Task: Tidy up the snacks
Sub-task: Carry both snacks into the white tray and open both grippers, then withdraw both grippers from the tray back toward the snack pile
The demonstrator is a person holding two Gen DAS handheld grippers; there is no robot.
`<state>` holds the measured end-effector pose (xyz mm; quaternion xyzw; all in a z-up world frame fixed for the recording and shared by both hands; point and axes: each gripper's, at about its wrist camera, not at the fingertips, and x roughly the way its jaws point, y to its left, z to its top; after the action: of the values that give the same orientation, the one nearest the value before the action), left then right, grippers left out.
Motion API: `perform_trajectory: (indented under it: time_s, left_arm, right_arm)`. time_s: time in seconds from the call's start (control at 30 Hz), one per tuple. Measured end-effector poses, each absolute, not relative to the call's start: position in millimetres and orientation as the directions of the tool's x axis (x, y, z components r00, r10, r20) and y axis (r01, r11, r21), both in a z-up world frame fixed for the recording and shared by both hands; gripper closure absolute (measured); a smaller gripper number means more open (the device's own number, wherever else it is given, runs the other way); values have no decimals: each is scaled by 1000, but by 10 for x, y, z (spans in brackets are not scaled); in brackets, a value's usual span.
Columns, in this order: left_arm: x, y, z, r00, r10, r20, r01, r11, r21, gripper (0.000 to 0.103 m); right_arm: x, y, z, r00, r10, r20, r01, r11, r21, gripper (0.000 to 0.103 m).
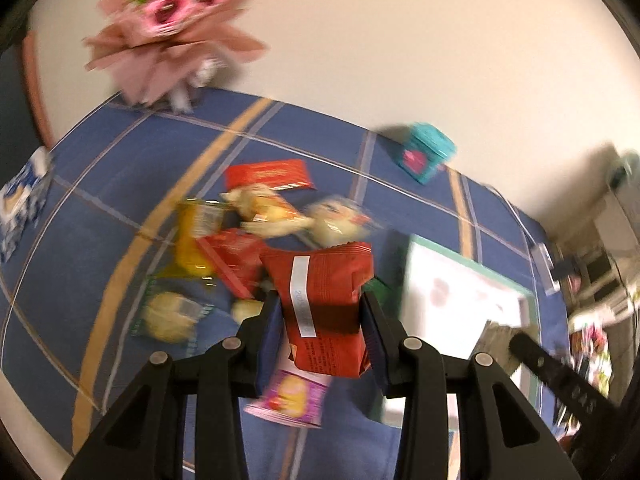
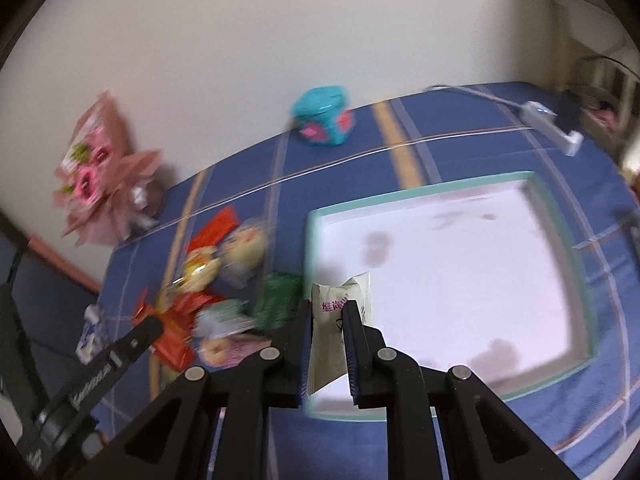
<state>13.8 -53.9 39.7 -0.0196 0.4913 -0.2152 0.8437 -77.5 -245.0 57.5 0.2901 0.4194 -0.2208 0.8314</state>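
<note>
left gripper (image 1: 322, 312): jaws pinching a red snack packet (image 1: 326, 300) by its sides, packet lifted clear of the heap. It sticks well out past the pads, so most of it hangs free.

right gripper (image 2: 328, 328): jaws pressed nearly together on a thin whitish sachet (image 2: 340, 308) with purple print, held upright just over the near-left corner of the tray (image 2: 580, 280).

tray: white inside with a teal rim, looks bare, sitting on the right half of the blue checked tablecloth (image 1: 120, 184). That's my guess for where the snacks go.

snack pile (image 1: 248, 240): still a messy heap just left of the tray, toward the middle of the cloth. Yellow, red, green and pale packets overlapping.

risk 1: the red packet is puffy and slick, I reckon. A fast swing could let it twist or slide out of the pads and land back in the heap.

risk 2: both grippers are close together near the tray's left edge. If they head in at once they could bump, or the sachet could catch the rim and fold.

risk 3: everything's motion-blurred, so dropping too early could leave a packet half on the rim.

bystanders: pink bouquet (image 1: 176, 28) and teal box (image 1: 426, 156) sit at the far edge by the wall, well apart from all this.
</note>
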Motion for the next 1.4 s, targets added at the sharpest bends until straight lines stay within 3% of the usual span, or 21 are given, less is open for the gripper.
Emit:
perform_trajectory:
  time_s: [0.47, 0.87, 1.2, 1.23, 1.33, 1.4]
  left_arm:
    - [-575, -1736, 155, 272, -421, -865, 633, 756, -169, 62]
    - [-578, -2007, -89, 200, -369, -908, 684, 716, -141, 62]
    - [-483, -1923, -4, 212, -377, -901, 653, 741, -156, 51]
    - [-458, -1908, -5, 217, -373, -902, 646, 748, -155, 47]
    - [-375, -1832, -21, 231, -355, -906, 614, 776, -148, 39]
    - [-317, -1777, -31, 244, -342, -908, 591, 794, -141, 37]
  right_arm:
    - [-1600, -3420, 438, 344, -334, -877, 859, 489, 151, 87]
    - [-1685, -3576, 208, 240, -325, -915, 896, 436, 81, 85]
    - [-1668, -3531, 187, 279, -287, -916, 888, 440, 132, 81]
    - [-1663, -3526, 188, 279, -288, -916, 887, 442, 131, 78]
    - [-1632, -3507, 157, 282, -271, -920, 882, 451, 137, 43]
    - [-1606, -3484, 128, 265, -271, -925, 883, 454, 120, 38]
